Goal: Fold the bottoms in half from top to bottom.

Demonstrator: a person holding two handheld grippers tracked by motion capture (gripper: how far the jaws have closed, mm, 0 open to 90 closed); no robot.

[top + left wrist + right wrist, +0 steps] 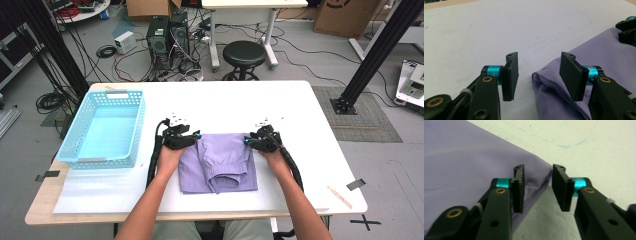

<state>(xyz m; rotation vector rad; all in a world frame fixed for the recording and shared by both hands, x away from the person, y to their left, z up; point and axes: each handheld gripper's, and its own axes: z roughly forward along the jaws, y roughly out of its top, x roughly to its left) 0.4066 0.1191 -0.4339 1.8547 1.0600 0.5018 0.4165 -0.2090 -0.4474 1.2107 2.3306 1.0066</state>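
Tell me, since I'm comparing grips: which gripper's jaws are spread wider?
The left gripper: a wide gap, flanking the purple garment's corner. The right gripper is open, narrower.

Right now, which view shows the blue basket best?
The high view. The blue basket sits whole on the table's left side, rim and inside both readable, left of the purple garment. The left gripper view and right gripper view look along their open jaws at the garment's corners and bare tabletop, not toward the basket.
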